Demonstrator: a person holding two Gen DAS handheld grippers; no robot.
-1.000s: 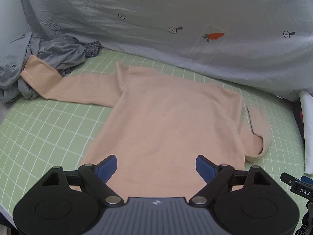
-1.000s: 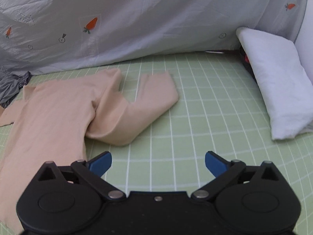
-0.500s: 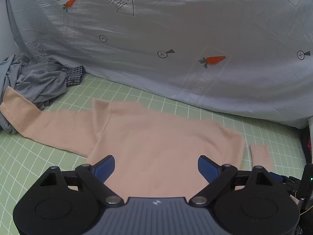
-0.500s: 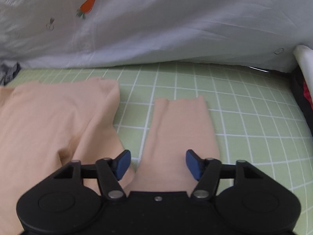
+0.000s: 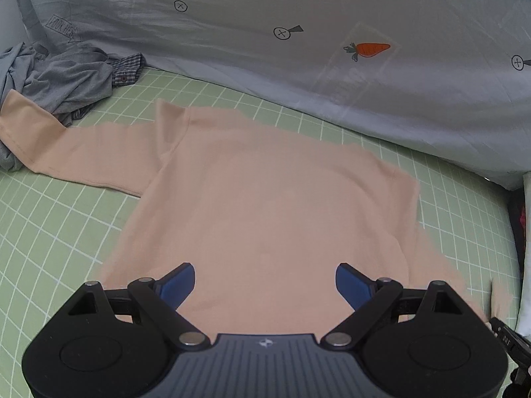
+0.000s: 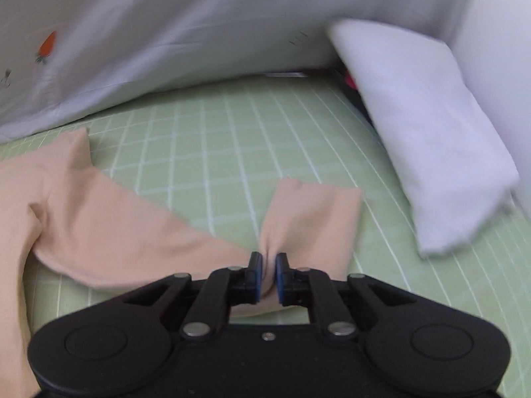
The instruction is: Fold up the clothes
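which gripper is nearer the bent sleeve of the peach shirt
Right. The right gripper is closing on the bent sleeve, cloth bunched between its jaws. The left gripper hangs open over the shirt's body, away from that sleeve.

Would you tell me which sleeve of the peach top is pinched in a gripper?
The bent sleeve, bunched between the closing right gripper; the other sleeve lies outstretched.

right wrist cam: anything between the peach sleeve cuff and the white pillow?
Nothing. In the right wrist view only bare green checked sheet separates the peach sleeve cuff from the white pillow. The right gripper is closing on that sleeve's fabric.
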